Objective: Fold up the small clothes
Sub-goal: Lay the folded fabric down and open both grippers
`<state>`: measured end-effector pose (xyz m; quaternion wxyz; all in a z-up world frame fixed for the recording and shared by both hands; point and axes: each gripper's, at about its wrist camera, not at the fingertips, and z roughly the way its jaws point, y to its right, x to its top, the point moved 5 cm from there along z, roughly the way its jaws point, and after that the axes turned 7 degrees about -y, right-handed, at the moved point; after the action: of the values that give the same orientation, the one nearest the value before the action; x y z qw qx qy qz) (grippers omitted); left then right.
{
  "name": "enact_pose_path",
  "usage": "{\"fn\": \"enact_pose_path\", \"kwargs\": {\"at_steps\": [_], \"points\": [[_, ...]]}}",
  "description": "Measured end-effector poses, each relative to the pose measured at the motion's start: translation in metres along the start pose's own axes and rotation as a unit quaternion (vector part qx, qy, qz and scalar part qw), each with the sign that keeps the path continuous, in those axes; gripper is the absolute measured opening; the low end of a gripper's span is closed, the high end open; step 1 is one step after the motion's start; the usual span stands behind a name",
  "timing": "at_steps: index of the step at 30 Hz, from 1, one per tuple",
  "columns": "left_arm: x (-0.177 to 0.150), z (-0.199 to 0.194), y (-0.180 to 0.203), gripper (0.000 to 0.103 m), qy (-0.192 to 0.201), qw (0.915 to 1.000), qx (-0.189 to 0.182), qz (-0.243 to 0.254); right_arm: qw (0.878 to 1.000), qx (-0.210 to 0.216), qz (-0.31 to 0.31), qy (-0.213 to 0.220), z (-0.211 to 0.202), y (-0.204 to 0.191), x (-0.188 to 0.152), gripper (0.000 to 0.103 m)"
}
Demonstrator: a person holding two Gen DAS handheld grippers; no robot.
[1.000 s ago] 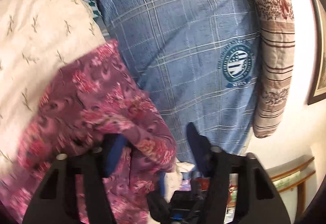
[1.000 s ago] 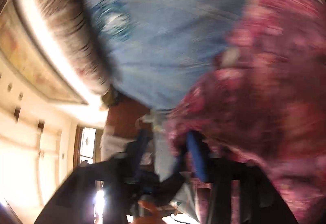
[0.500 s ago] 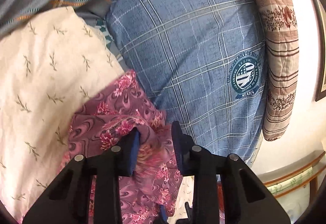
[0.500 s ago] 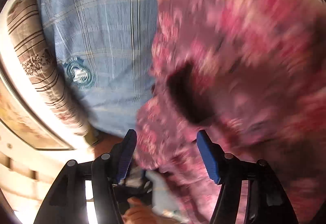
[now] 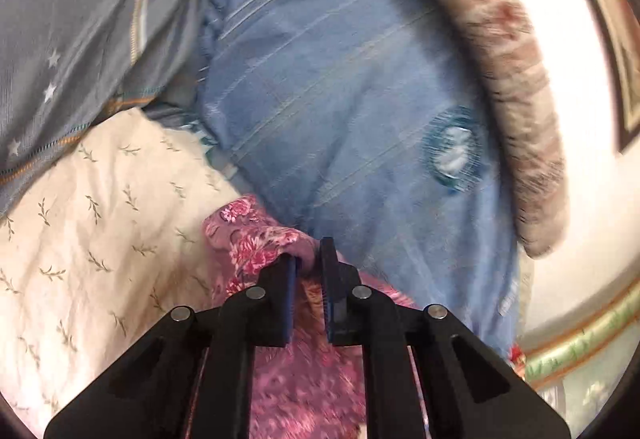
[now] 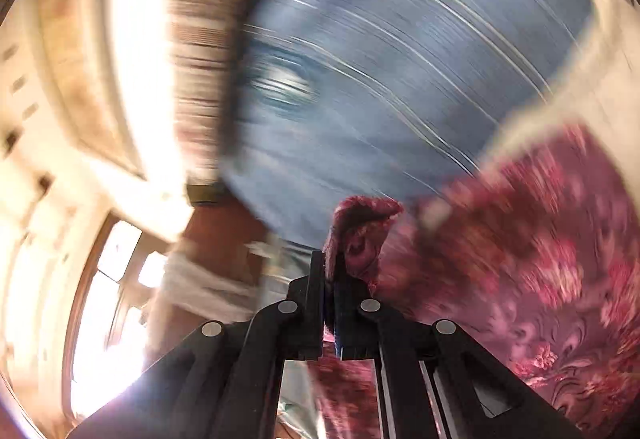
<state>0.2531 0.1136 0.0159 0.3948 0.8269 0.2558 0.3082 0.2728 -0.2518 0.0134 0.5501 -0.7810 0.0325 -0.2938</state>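
A small pink floral garment (image 5: 256,239) lies bunched on a cream leaf-print sheet (image 5: 100,223). My left gripper (image 5: 308,259) is shut on a fold of it, and cloth hangs below the jaws. In the right wrist view the same garment (image 6: 520,259) spreads to the right, and my right gripper (image 6: 330,259) is shut on another bunched edge of it. The right wrist view is heavily blurred by motion.
A blue checked pillow with a round badge (image 5: 360,111) lies just beyond the garment and also shows in the right wrist view (image 6: 380,87). A striped brown bolster (image 5: 516,111) lies at its right. A grey star-print cloth (image 5: 68,51) lies at upper left.
Both grippers have closed from open onto the pink garment. Both views have swung and now show motion blur.
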Motion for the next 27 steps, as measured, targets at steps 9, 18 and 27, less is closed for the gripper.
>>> {"fn": "enact_pose_path", "kwargs": {"at_steps": [9, 18, 27], "points": [[-0.099, 0.058, -0.075, 0.010, -0.169, 0.9813, 0.075, -0.054, 0.973, -0.224, 0.027, -0.046, -0.031, 0.131, -0.048, 0.003], [-0.089, 0.026, -0.068, 0.067, -0.103, 0.9925, 0.024, -0.061, 0.978, -0.176, 0.104, -0.041, -0.038, 0.159, -0.056, 0.041], [-0.079, 0.068, -0.078, 0.066, -0.139, 0.9852, 0.090, -0.043, 0.971, -0.229, -0.062, -0.019, -0.041, 0.100, -0.009, 0.006]]}}
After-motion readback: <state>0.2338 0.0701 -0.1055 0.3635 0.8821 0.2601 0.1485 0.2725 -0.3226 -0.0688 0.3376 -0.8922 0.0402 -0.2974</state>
